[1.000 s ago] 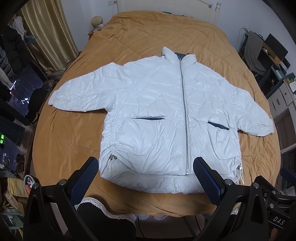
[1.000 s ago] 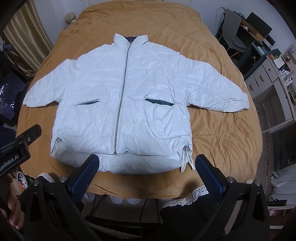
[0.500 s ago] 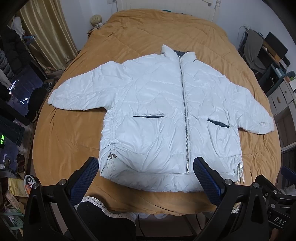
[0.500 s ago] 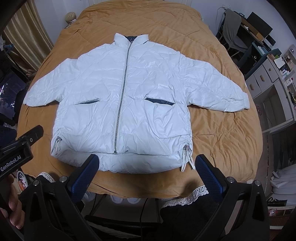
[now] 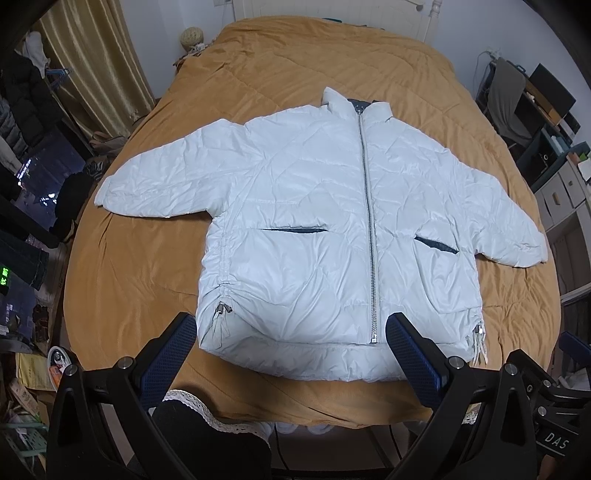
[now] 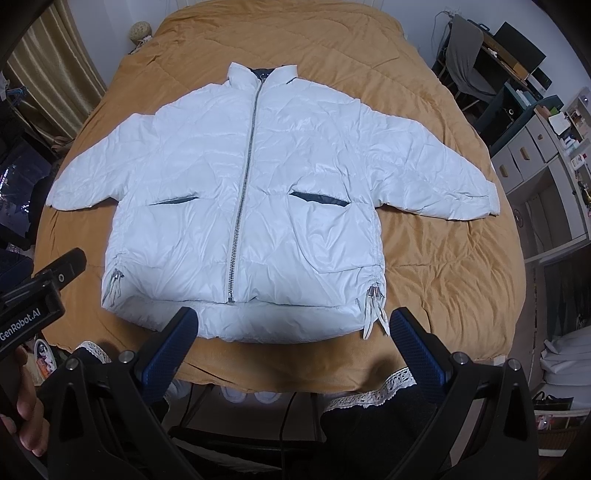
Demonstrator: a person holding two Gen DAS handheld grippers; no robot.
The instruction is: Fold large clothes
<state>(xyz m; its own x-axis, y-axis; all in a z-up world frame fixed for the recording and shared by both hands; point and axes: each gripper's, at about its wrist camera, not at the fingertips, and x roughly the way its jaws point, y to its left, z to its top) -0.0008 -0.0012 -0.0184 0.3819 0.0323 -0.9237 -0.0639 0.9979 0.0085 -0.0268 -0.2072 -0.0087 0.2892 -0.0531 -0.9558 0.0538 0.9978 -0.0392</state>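
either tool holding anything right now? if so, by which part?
Nothing held. Left tool and right tool are both open, short of the jacket, which lies flat and zipped on the bed.

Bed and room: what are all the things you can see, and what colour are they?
Jacket: one, white, zipped up, lying flat with sleeves spread on the bed.
Bedspread: one, orange-brown, covering the whole bed.
Curtain: one, gold, left of the bed.
Woven ball: one, beige, by the bed's far left corner.
Drawer unit: one, grey, right of the bed.
Chair: one, with grey cloth draped on it, at the far right.
Left tongs: one, black with blue pads, open, above the jacket's hem.
Right tongs: one, black with blue pads, open, above the hem.
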